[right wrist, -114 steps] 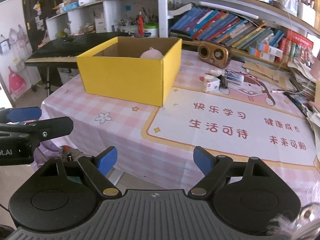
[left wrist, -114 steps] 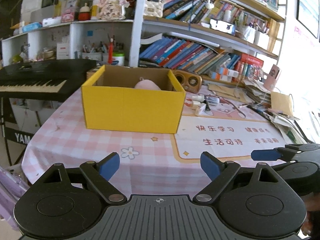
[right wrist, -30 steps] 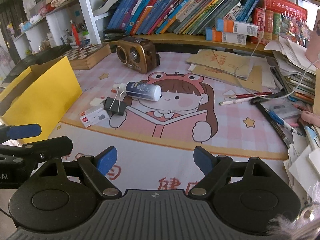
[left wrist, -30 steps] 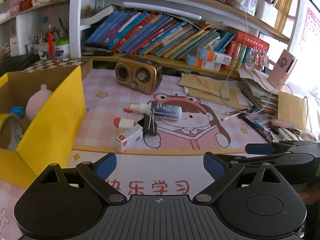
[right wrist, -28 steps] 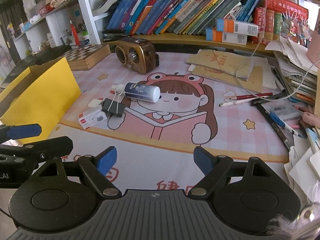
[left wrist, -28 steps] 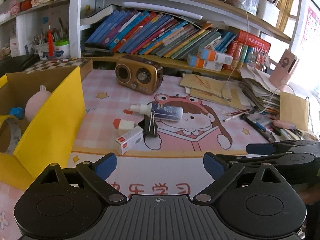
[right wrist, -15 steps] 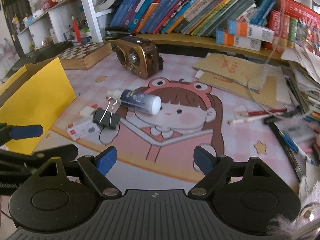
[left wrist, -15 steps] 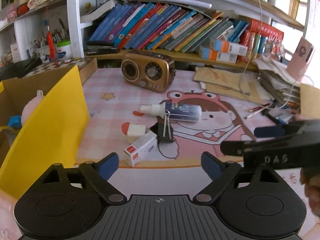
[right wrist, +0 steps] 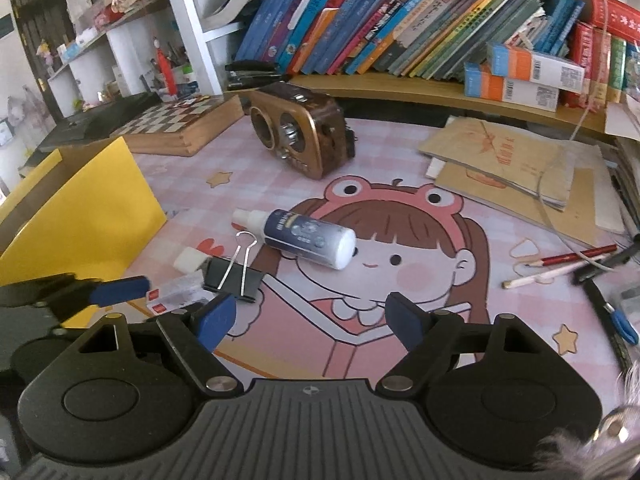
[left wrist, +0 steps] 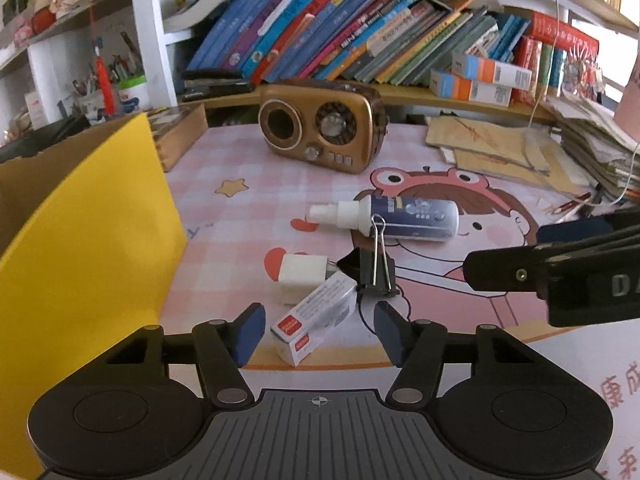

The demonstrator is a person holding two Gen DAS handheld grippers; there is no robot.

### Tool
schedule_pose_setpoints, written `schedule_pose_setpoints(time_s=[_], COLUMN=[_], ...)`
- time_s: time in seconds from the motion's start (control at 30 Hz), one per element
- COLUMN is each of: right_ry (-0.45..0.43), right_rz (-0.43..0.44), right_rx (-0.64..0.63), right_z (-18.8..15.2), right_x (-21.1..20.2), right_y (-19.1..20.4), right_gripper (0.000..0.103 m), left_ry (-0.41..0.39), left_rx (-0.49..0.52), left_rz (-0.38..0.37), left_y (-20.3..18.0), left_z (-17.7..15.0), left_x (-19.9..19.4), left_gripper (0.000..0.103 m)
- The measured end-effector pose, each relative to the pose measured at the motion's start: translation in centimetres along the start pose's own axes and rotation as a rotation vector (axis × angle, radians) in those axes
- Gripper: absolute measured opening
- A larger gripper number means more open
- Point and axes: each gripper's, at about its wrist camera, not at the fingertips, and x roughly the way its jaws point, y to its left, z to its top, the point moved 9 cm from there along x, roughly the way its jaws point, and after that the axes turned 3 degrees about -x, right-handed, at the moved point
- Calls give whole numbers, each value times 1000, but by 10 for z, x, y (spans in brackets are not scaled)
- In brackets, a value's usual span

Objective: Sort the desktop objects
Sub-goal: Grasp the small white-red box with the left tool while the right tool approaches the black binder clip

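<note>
Left gripper [left wrist: 318, 330]: jaws part-way apart and just been closing, blue pads flanking the near end of the small white staple box [left wrist: 316, 318] but not visibly pressing it; box lies flat and skewed on the pink mat [left wrist: 248, 216], not lifted. Right gripper [right wrist: 310, 322]: jaws wide apart, nothing between them, hovering over the mat's printed girl, short of the spray bottle [right wrist: 306, 240]. Touching the staple box's far end: black binder clip [left wrist: 374, 274], handles up, and just beside that a white eraser [left wrist: 302, 276]. Spray bottle lies on its side just beyond the clip, nozzle toward the yellow box [left wrist: 80, 248], which stands open at the left edge, near the cluster. Farther back: brown radio [left wrist: 322, 132], then the shelf of books [left wrist: 360, 44]; pencils and pens [right wrist: 560, 266] at the right. Step in hand, as judged: approach and grasp of the staple box by the left gripper, with the right likely lining up on the bottle. Next move calls for closing fully across the box's narrow width, then lifting straight up so the clip resting against it is not dragged, then carrying left over the yellow box's wall. Risk: pads catching the clip, or the box skidding on the mat.
</note>
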Motion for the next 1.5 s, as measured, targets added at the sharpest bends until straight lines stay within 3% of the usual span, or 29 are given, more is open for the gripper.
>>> schedule_pose_setpoints(time_s=[0.13,0.27,0.63,0.9,0.97,1.1,1.5], right_ry=[-2,0,46,69,66,50,12], right_rz=[17,38,104,58,29,-15,10], right_rx=[-6,-3,10,-143,-174,-229,-155], right_z=[5,9,15,6,3,1,7], right_x=[3,10,49,74,77,78,42], right_y=[5,9,30,63,67,70,59], right_gripper=[81,81,78,56,55,41,40], left_ry=[20,8,30,-5,-14,-27,-76], left_rx=[20,46,-60,-100,-102,-106,-117], left_rz=[6,8,32,56,58,58,24], left_y=[-1,-3,19,28,30,32,29], left_z=[-3,-9,-36,-33,-32,-31,-19], left_x=[10,2,-51,-75,-80,-88,-101], left_gripper=[31,15,15,15,15,15,15])
